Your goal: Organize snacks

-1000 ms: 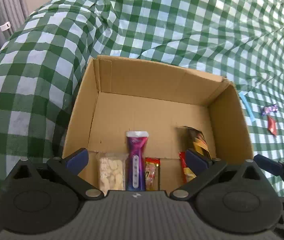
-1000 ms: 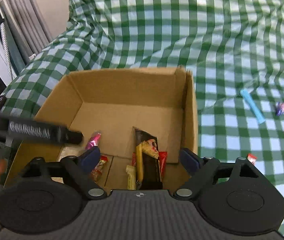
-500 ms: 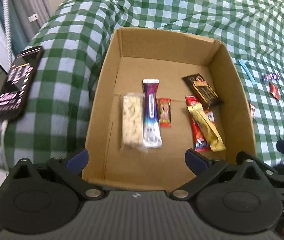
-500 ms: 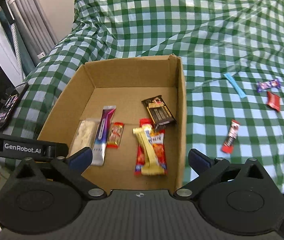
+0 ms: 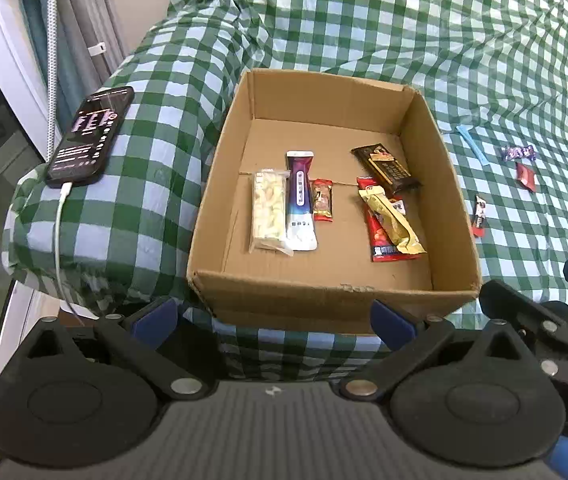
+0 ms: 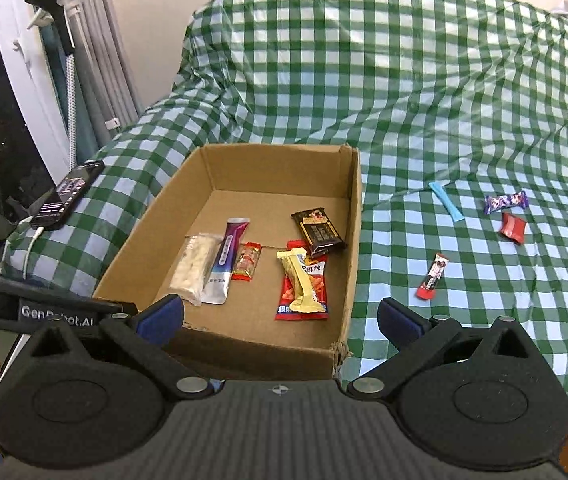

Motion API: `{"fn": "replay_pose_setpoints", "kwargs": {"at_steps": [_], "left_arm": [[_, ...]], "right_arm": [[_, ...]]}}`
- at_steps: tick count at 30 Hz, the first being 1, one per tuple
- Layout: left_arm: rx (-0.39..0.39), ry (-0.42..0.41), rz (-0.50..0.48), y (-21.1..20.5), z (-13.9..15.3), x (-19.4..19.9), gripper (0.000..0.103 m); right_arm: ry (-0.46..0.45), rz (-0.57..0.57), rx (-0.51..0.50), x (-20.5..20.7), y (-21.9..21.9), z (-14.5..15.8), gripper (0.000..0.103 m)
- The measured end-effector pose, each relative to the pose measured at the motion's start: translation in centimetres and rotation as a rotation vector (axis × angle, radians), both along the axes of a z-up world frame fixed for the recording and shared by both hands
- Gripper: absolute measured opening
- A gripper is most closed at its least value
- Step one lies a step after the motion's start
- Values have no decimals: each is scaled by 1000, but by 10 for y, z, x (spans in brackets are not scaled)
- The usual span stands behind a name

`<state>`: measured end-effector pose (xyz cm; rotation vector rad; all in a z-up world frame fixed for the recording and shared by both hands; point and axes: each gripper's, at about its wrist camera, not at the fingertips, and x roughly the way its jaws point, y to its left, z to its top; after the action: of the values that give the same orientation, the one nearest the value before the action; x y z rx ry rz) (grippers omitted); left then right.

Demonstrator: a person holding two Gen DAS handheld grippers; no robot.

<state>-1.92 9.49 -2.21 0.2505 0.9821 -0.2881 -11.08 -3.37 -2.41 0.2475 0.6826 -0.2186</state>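
An open brown cardboard box (image 5: 333,292) sits on a green-and-white checked cloth (image 6: 423,92), and everything else is placed from it. On its floor, toward the left wall, lie three packets side by side: a clear packet of pale biscuits (image 5: 270,210), a purple-and-white pouch (image 5: 300,200) and a small red-and-gold sweet (image 5: 322,200). Toward the right wall a yellow wrapper (image 5: 391,220) lies across a red packet (image 5: 379,236), with a dark brown bar (image 5: 385,168) behind them. Outside the box, right of it on the cloth, lie a red-and-black stick packet (image 6: 432,276), a light blue strip (image 6: 446,201), a purple sweet (image 6: 506,202) and a red sweet (image 6: 513,226). Left of the box a black phone (image 5: 90,136) rests on a covered armrest with a white cable plugged in.

The left gripper (image 5: 274,318) hangs before the box's near wall, jaws spread with nothing between them. The right gripper (image 6: 280,318) has just been opening; its jaws stand wide apart and empty over the near right corner.
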Motion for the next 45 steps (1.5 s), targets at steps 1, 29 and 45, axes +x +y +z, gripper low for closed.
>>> {"fn": "replay_pose_setpoints", "kwargs": {"at_steps": [1,29,45], "left_arm": [[-2,-8,0,1,2,-4,103],[-6,-77,-20,7,18,-41,103],[7,-74,-24,11,14,-38,103]], "right_arm": [[-6,0,-3,-4,2,2,102],[-90,11,-83,-41,25,25,102],[-82,14,-77,-42,26,21,102]]}}
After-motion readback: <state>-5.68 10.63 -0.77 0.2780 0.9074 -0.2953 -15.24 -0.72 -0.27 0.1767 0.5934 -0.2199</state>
